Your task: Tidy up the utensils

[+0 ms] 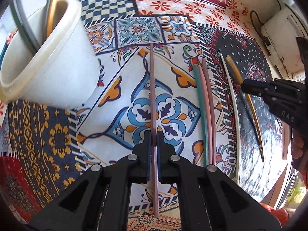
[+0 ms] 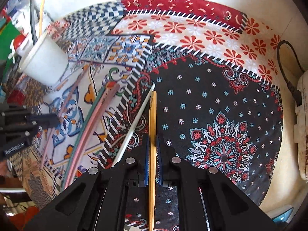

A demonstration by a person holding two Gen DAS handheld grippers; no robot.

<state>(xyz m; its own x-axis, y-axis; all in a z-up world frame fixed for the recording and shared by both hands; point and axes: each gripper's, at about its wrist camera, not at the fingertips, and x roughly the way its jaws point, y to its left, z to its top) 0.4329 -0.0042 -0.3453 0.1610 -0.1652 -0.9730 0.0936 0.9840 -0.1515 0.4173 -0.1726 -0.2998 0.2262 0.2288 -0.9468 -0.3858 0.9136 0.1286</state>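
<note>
Two grippers are engaged, each clamped on one stick. Left wrist view: the left gripper [image 1: 153,140] is closed on a mauve stick [image 1: 152,88] that runs forward over the patterned cloth [image 1: 48,144] on the bench. A white cup [image 1: 57,65] stands at upper left with sticks in it. Green [image 1: 201,104], pink [image 1: 206,115] and brown [image 1: 210,105] sticks lie together to the right; a white stick [image 1: 232,96] lies further right. Right wrist view: the right gripper [image 2: 153,142] is closed on a yellow stick [image 2: 153,115], with the white stick [image 2: 134,123] lying just beside it on the left. The cup [image 2: 46,61] stands at far left.
</note>
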